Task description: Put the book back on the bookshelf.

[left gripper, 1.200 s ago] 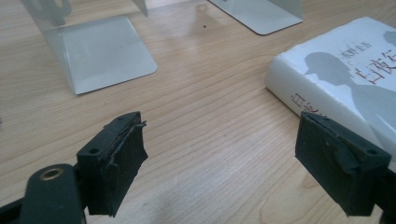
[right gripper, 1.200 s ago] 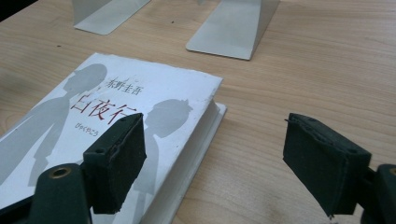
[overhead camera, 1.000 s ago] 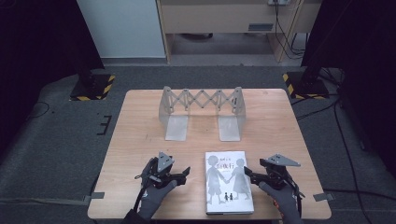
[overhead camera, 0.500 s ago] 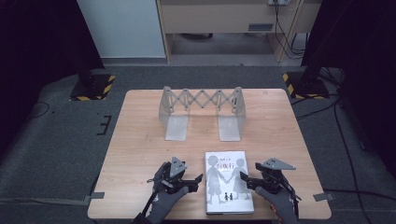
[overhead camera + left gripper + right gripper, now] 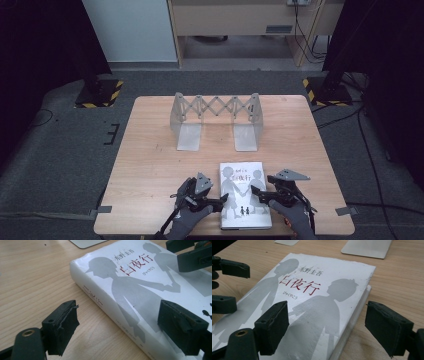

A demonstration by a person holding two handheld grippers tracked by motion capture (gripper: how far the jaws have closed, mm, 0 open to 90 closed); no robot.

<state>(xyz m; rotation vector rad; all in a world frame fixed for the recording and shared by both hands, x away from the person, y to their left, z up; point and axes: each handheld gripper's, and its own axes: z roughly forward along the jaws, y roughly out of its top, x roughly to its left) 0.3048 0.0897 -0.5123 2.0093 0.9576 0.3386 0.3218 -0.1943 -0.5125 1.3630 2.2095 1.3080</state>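
Observation:
A white book [image 5: 244, 196] with grey silhouettes and red characters on its cover lies flat near the table's front edge. My left gripper [image 5: 221, 202] is at its left long side. In the left gripper view the left gripper [image 5: 120, 322] is open, astride the spine [image 5: 110, 312], with one jaw over the wood and the other over the cover. My right gripper [image 5: 256, 192] is at the book's right side. In the right gripper view the right gripper [image 5: 330, 325] is open, astride the page edge [image 5: 352, 322]. No pad presses on the book [image 5: 312, 290].
A grey metal extending book rack [image 5: 215, 119] stands upright at the middle back of the wooden table [image 5: 150, 165], its two flat base plates pointing toward the book. Bare wood lies between rack and book. Black stands with striped bases [image 5: 97, 92] flank the table on the floor.
My left gripper has slid right across the table up to the book's left edge. My right gripper has edged slightly left, over the book's right edge. The book has not moved.

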